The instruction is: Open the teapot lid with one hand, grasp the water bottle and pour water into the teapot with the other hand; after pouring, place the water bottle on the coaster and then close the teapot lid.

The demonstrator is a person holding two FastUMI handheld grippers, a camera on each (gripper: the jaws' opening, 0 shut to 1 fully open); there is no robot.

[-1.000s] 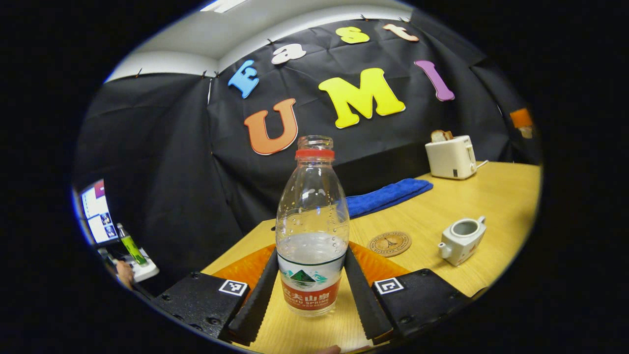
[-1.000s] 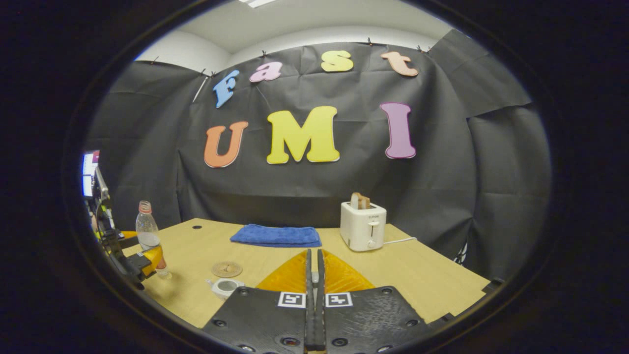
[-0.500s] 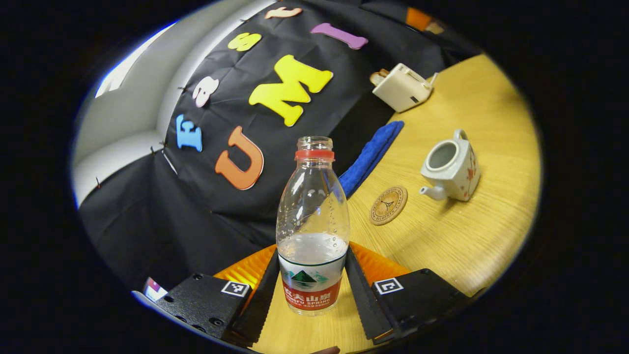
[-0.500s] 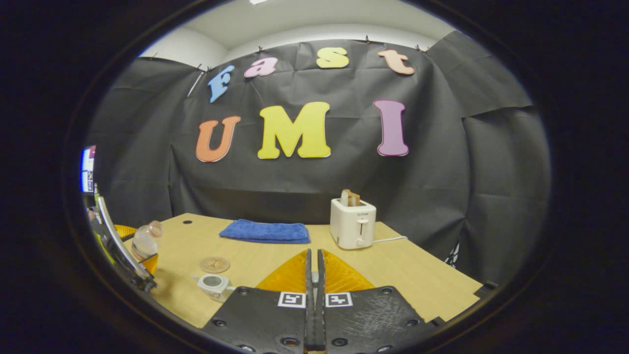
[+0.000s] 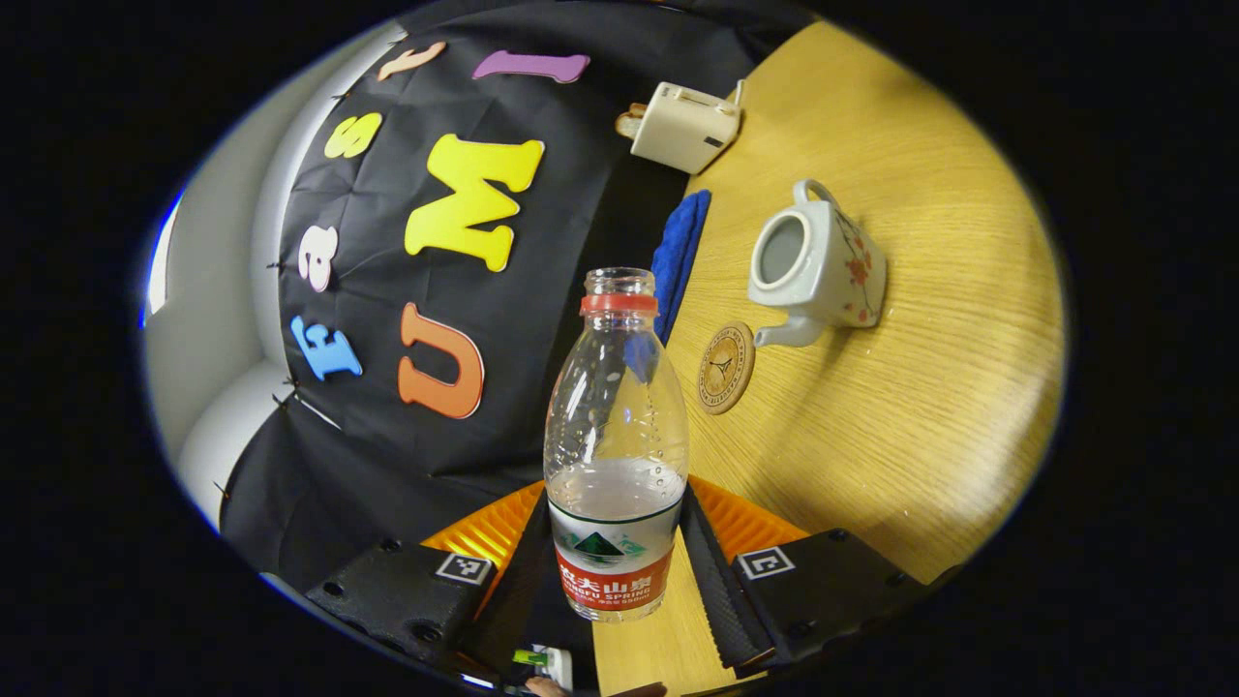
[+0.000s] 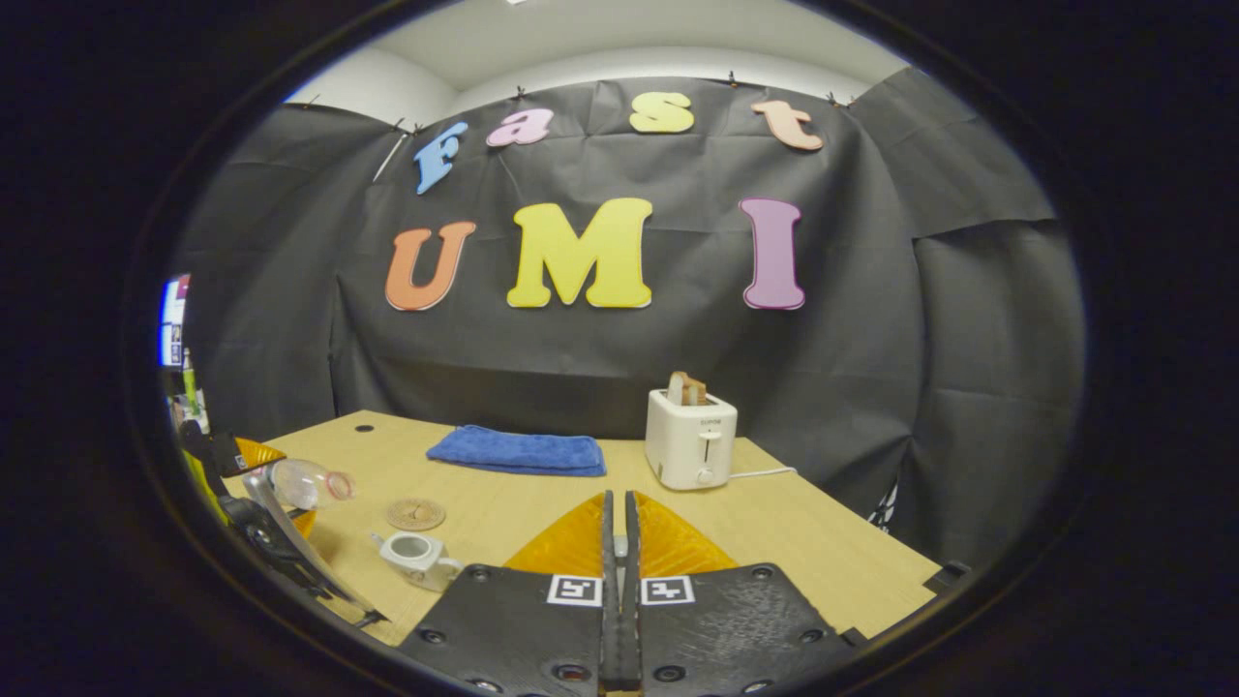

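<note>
While the wooden table point(image 5: 920, 407) carries the lidless teapot point(image 5: 818, 266), fragile ceramic, the left gripper point(image 5: 617, 571) clamps the water bottle point(image 5: 616, 445) low at its label: light, thin-walled, tipped toward the teapot; right gripper point(image 6: 617, 590) pressed together

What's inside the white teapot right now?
The teapot has no lid on, and its round opening shows a dim grey inside. Whether any water lies at the bottom cannot be told. The tilted water bottle is not over it yet.
</note>
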